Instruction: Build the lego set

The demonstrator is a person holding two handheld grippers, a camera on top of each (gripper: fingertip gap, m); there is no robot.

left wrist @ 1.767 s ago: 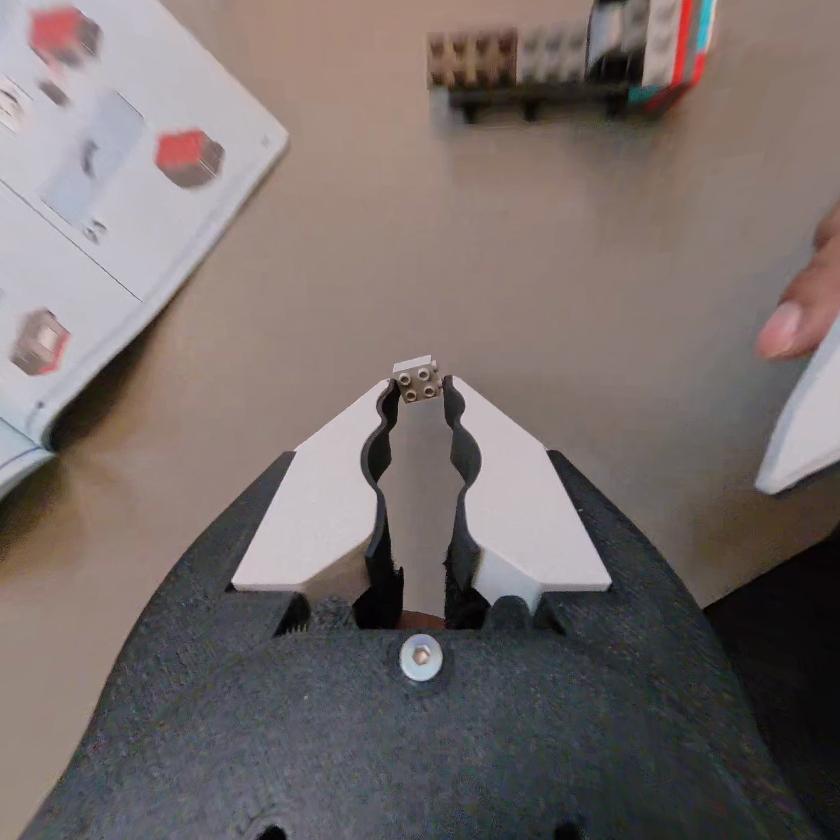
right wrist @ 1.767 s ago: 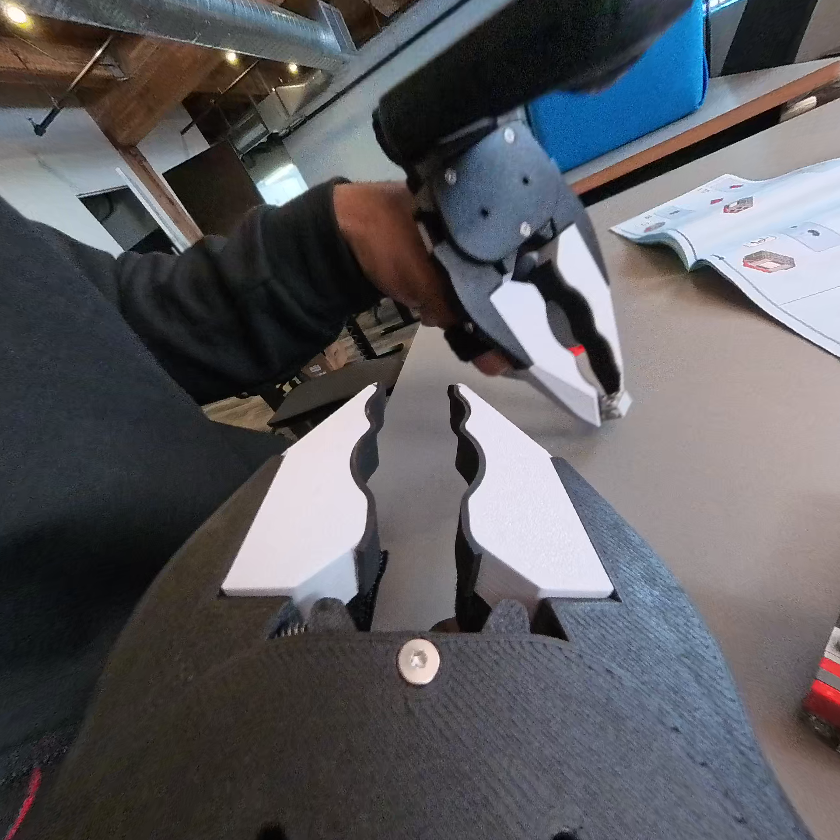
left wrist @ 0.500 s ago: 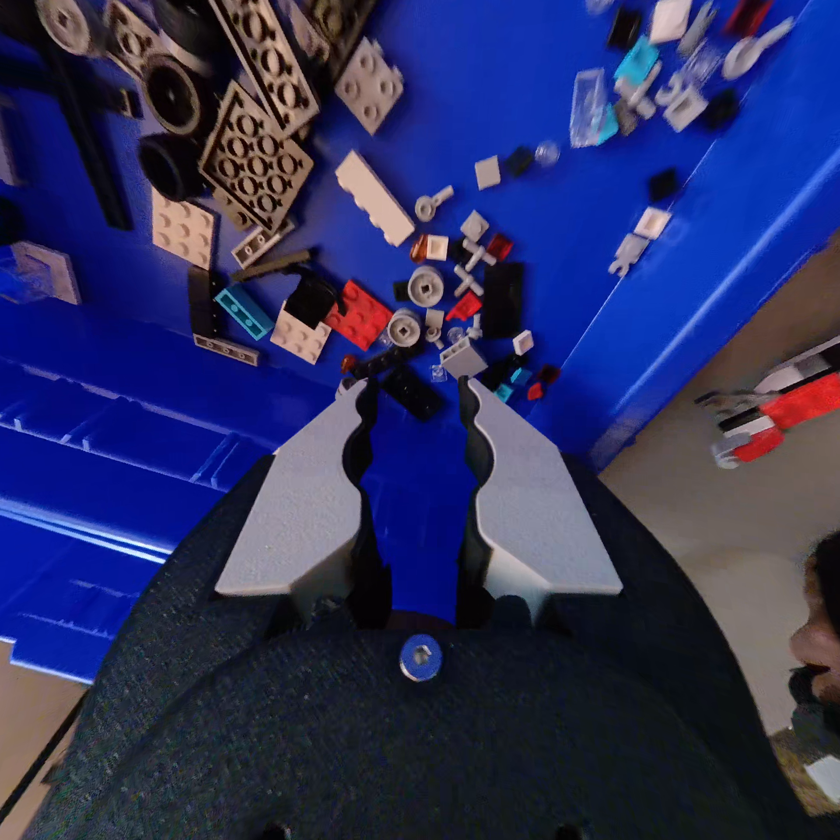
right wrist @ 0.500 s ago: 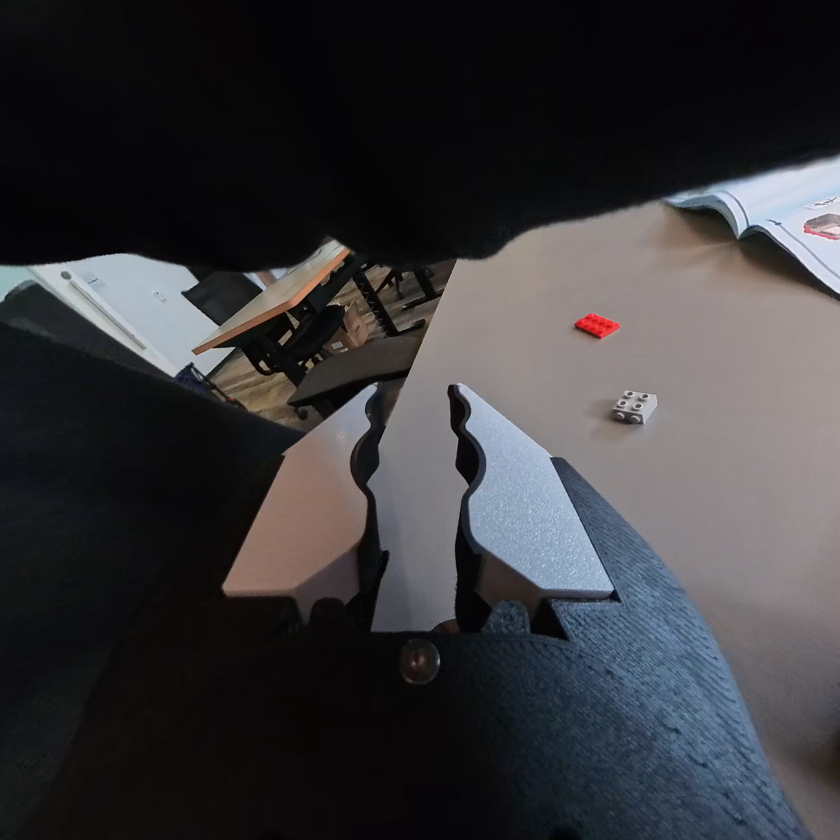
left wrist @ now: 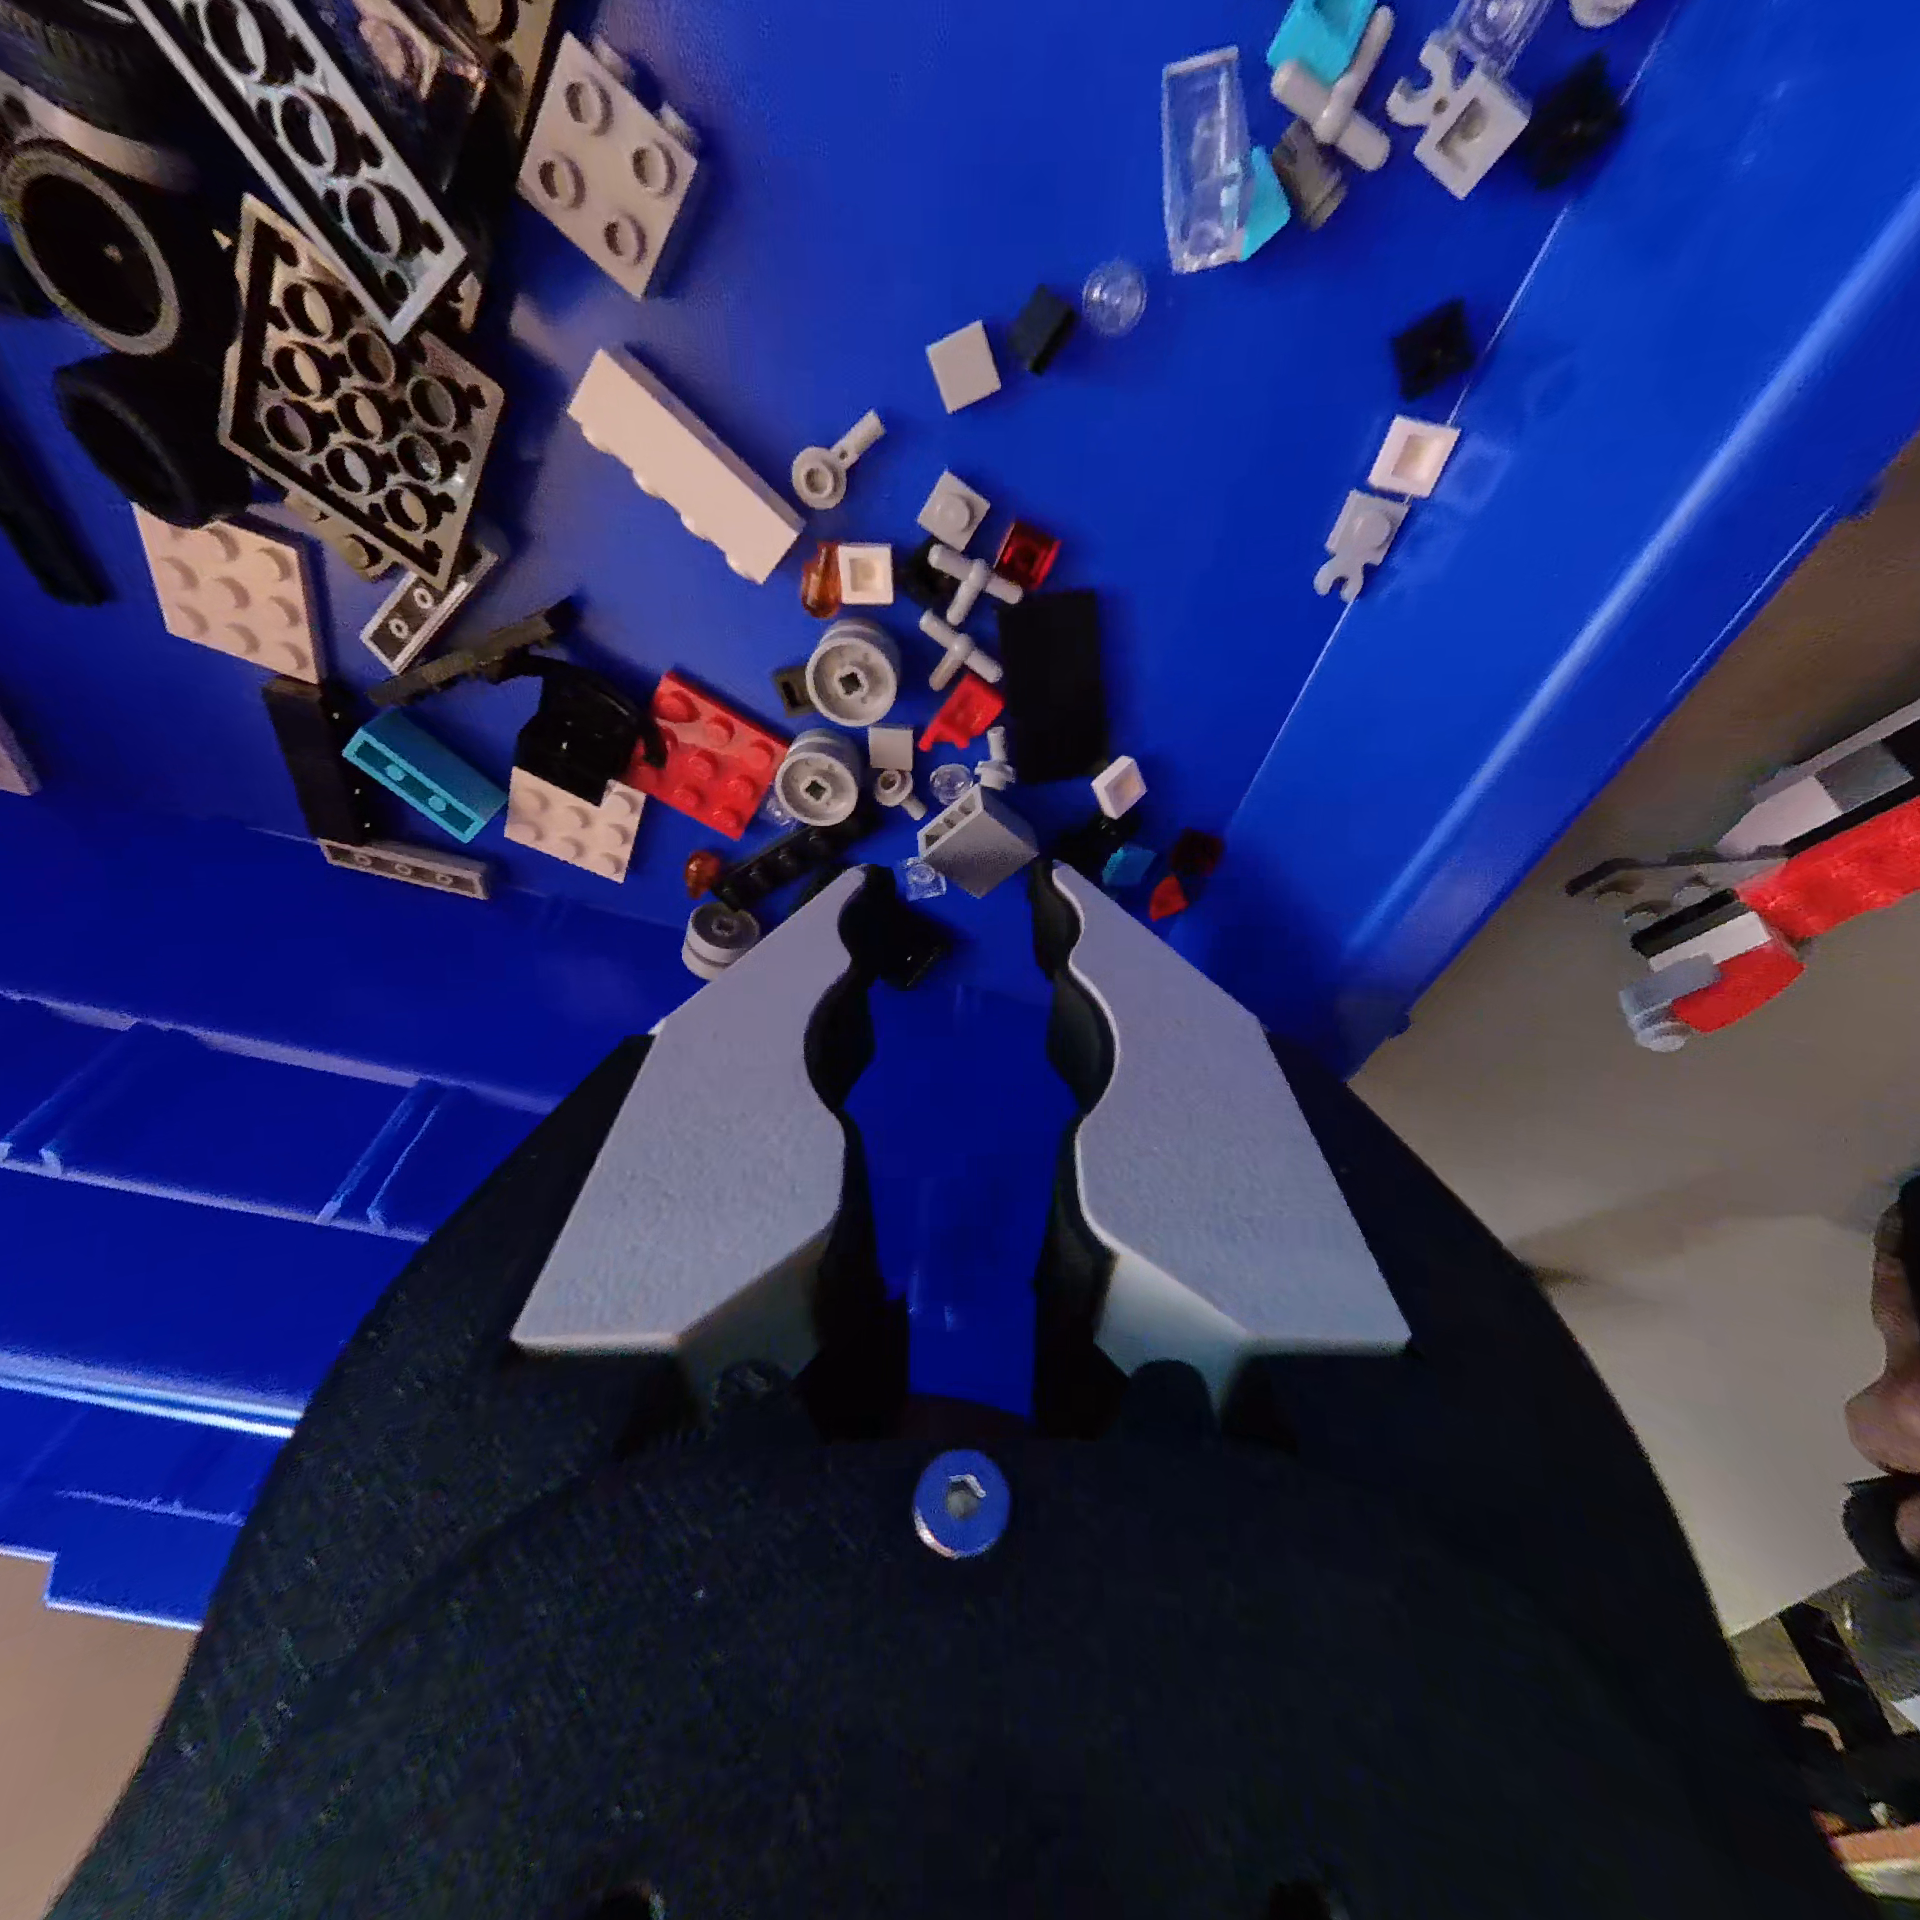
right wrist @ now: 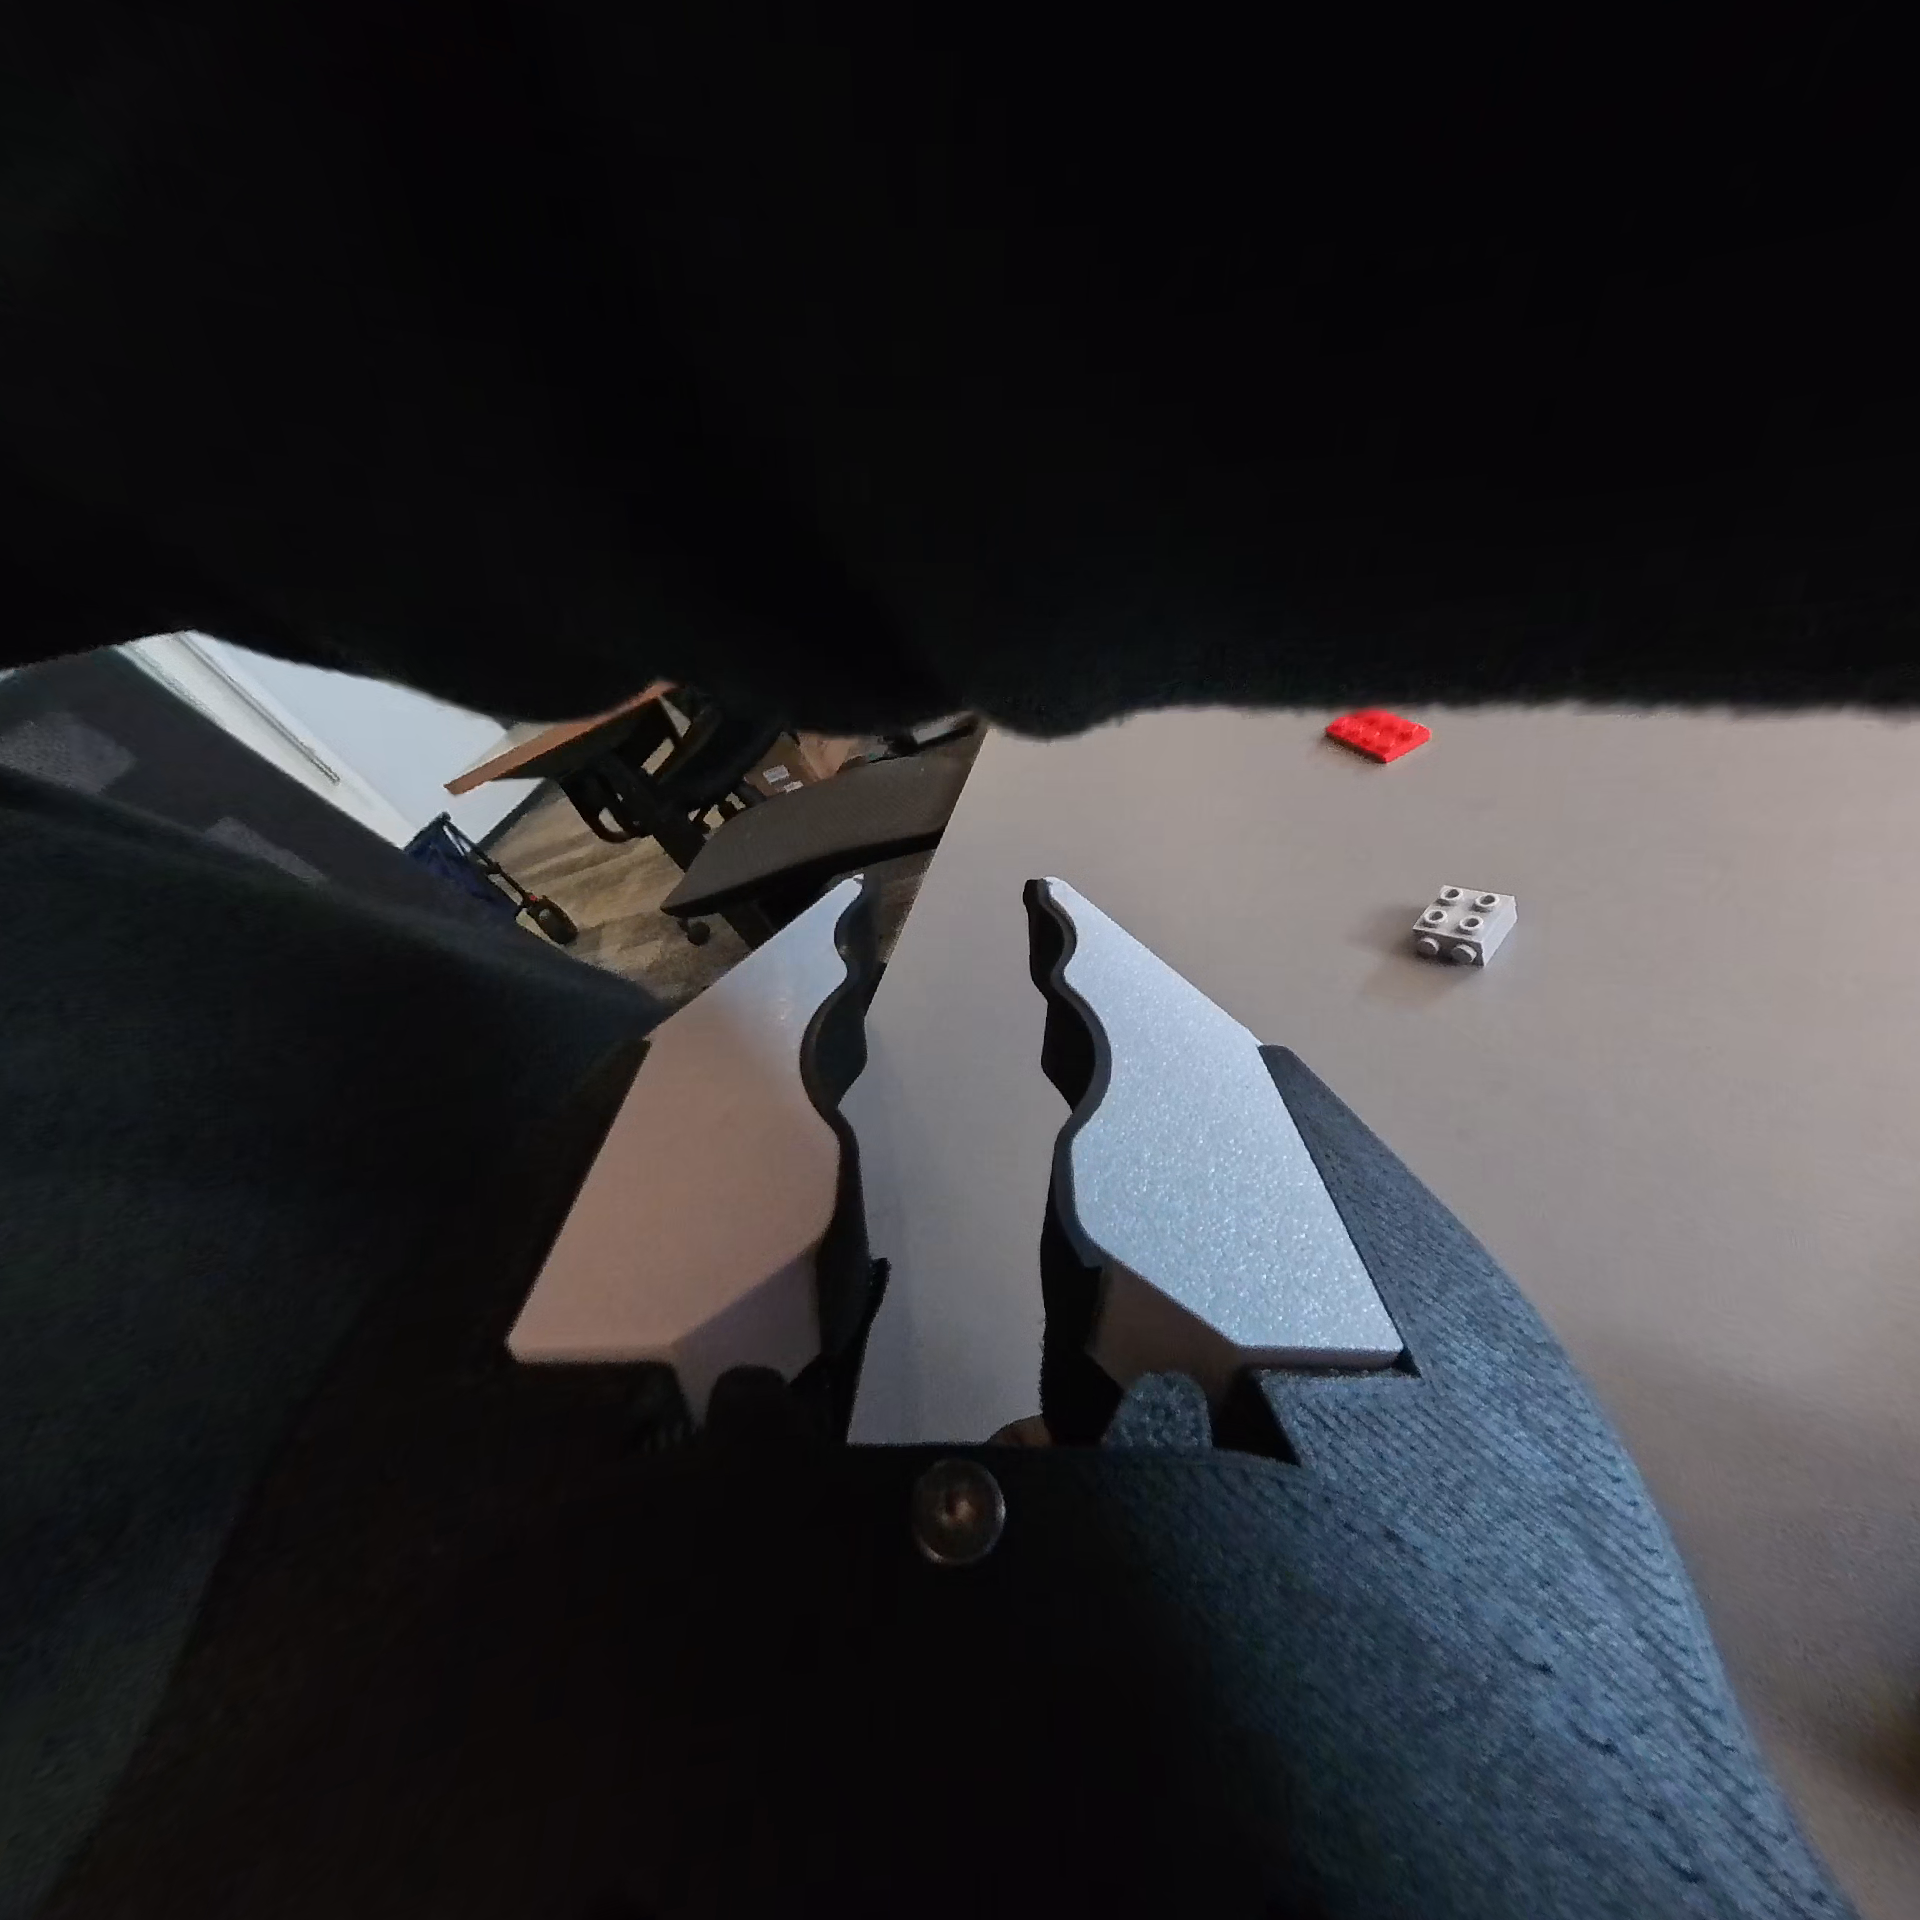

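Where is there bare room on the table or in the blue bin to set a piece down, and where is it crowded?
The table is bare on the near side of the grey brick, and between it and the red plate. In the blue bin, the floor under the left gripper is bare. Crowded: the loose pieces just past its fingertips and the black plates on the left.

My counter point(right wrist: 1558, 1195) carries a red plate point(right wrist: 1377, 735), a grey studded brick point(right wrist: 1463, 925), and the blue tray point(left wrist: 1382, 665) of loose pieces
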